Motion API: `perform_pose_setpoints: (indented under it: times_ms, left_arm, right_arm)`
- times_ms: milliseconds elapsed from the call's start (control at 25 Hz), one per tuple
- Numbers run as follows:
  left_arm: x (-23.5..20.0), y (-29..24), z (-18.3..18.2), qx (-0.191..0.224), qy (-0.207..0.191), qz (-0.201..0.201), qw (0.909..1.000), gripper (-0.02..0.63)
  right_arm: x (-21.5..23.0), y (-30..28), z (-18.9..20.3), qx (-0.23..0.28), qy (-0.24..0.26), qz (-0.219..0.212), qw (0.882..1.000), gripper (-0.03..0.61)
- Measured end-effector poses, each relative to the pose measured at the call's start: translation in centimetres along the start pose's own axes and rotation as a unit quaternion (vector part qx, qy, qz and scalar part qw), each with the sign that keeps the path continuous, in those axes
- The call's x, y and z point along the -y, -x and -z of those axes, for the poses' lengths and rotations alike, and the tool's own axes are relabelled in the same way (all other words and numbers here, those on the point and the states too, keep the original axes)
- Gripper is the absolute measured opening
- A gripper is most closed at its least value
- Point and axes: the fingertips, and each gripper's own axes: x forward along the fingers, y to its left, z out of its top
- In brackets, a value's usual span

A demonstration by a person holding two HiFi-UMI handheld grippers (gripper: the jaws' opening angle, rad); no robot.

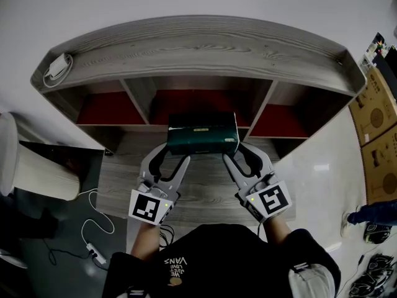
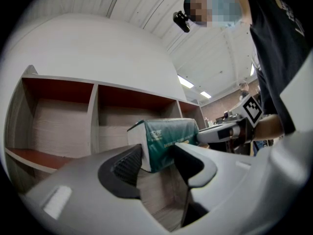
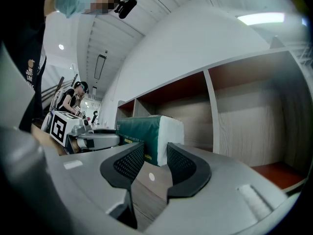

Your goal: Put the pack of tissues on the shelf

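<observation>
We are facing the shelf (image 1: 198,48). The pack of tissues (image 1: 203,132) is lying at the mouth of its middle compartment, long axis running left-right. The left gripper (image 1: 174,153) and right gripper (image 1: 236,152) are flanking its near corners equally, jaws standing apart, gripping nothing.

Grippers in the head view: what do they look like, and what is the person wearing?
Both the left gripper and right gripper are light grey, with two curved jaws lined by black ribbed pads. Each carries a white cube with black square markers and a green light. The person wears a black T-shirt with pale print.
</observation>
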Motion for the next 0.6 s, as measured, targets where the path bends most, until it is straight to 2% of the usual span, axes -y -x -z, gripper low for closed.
perform_pose_setpoints:
  times_ms: [80, 240, 400, 600]
  left_arm:
    - [-0.5, -0.4, 0.2, 0.003, -0.006, 0.000, 1.0000, 0.232]
    - [-0.5, -1.4, 0.5, -0.019, 0.019, 0.005, 0.9996, 0.232]
    - [-1.2, -2.0, 1.0, -0.002, -0.007, 0.005, 1.0000, 0.232]
    - [-1.9, -2.7, 1.9, -0.013, -0.007, 0.000, 0.9999, 0.232]
  right_arm:
    - [0.3, -0.4, 0.1, -0.001, -0.001, 0.002, 1.000, 0.146]
    - [1.1, -1.2, 0.4, -0.005, -0.004, 0.007, 1.000, 0.146]
    - [1.6, -1.7, 0.8, -0.011, -0.009, 0.011, 1.000, 0.146]
    - [2.3, -2.3, 1.4, -0.032, -0.012, 0.024, 0.999, 0.146]
